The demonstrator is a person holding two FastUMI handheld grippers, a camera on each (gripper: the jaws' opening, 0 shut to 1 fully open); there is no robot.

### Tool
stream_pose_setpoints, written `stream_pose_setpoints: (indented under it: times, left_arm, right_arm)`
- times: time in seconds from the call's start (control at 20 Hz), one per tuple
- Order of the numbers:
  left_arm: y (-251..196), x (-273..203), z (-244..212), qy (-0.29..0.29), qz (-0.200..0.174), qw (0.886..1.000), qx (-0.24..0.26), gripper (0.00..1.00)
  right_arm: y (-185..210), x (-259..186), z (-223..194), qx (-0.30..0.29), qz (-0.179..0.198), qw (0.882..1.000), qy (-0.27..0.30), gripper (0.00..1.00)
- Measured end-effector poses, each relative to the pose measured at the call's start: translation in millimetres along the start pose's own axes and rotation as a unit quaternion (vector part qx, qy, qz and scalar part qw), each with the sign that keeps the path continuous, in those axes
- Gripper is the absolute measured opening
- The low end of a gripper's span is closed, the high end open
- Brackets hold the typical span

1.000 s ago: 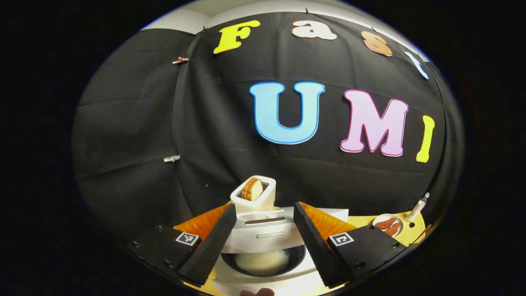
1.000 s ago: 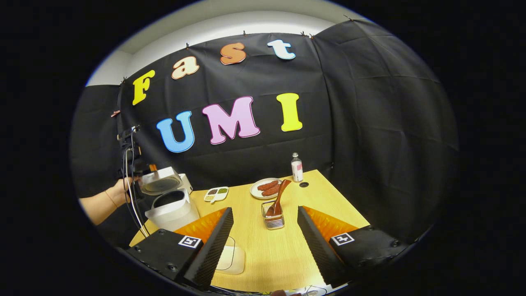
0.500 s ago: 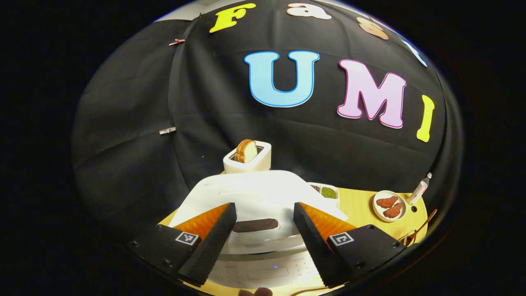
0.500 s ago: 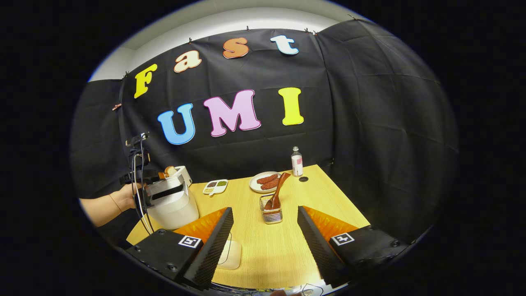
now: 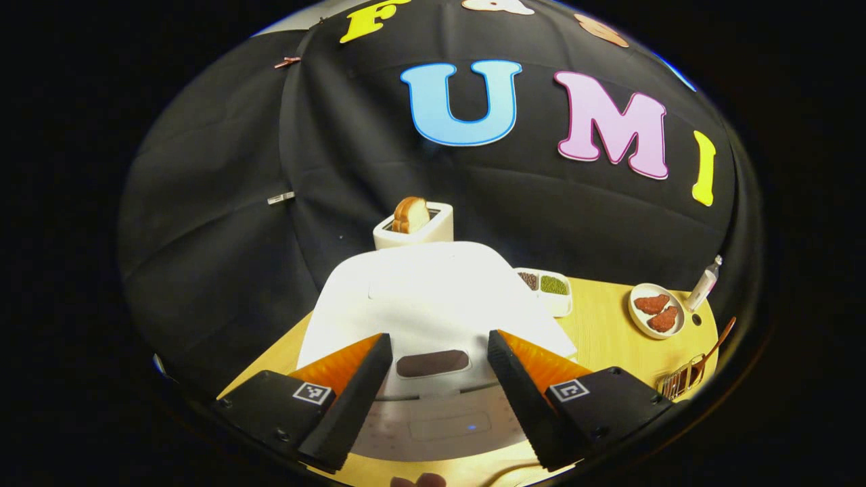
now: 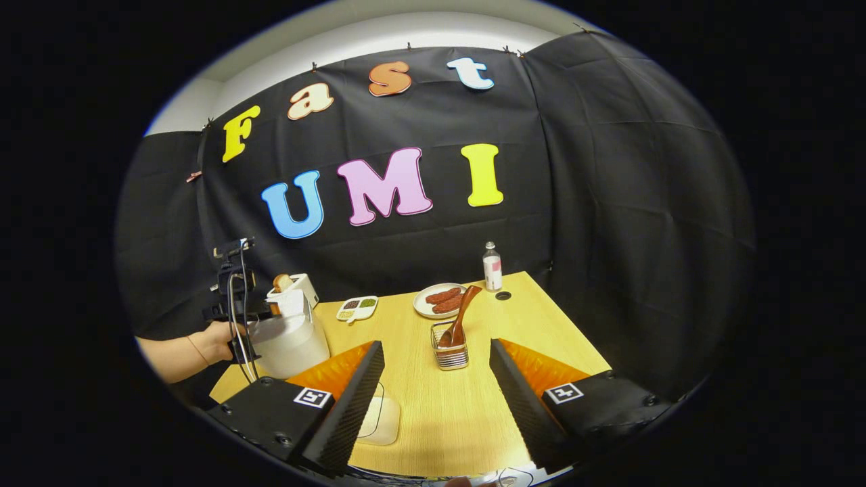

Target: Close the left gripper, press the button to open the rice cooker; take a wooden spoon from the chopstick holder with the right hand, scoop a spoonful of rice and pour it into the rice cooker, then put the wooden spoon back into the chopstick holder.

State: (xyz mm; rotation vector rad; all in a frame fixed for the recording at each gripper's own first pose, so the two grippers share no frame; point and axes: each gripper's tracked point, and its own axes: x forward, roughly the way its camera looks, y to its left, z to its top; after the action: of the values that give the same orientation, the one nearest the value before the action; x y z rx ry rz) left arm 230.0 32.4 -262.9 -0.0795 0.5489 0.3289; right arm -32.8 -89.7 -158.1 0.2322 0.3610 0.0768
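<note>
The white rice cooker (image 5: 433, 304) stands with its lid down, a dark oval button (image 5: 433, 363) at the lid's front. My left gripper (image 5: 436, 399) hangs open just above the front of the lid, one finger on each side of the button. In the right gripper view the rice cooker (image 6: 287, 341) is at the table's left, with a hand (image 6: 216, 338) holding the left gripper (image 6: 233, 304) against it. The wooden spoon (image 6: 463, 314) stands in the wire chopstick holder (image 6: 452, 352) mid-table. My right gripper (image 6: 436, 399) is open and empty, short of the holder.
A toaster with bread (image 5: 413, 223) stands behind the cooker. A divided dish of grains (image 5: 548, 287), a plate of sausages (image 6: 440, 301) and a small bottle (image 6: 492, 267) line the back of the wooden table. A shallow white dish (image 6: 382, 419) lies near my right gripper's left finger.
The rice cooker's lid, open a second ago with rice showing in the pot, has come down shut. My left gripper now looks down on the lid. The right gripper barely shifted.
</note>
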Motion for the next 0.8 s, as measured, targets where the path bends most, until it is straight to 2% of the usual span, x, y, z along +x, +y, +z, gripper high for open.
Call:
stream_pose_setpoints:
  times: [0.3,0.55,0.8]
  left_arm:
    - [-1,-3,-13,-0.008,0.003,1.0,0.014,1.0]
    - [0,-5,-6,-0.01,-0.004,1.0,0.01,1.0]
    - [-8,-33,36,-0.089,-0.042,0.995,0.026,0.96]
  right_arm:
    - [4,-2,1,0.006,0.007,1.0,-0.002,0.98]
    - [5,-6,4,0.013,0.009,1.0,-0.009,0.99]
    - [5,-5,15,0.007,0.007,1.0,-0.02,0.98]
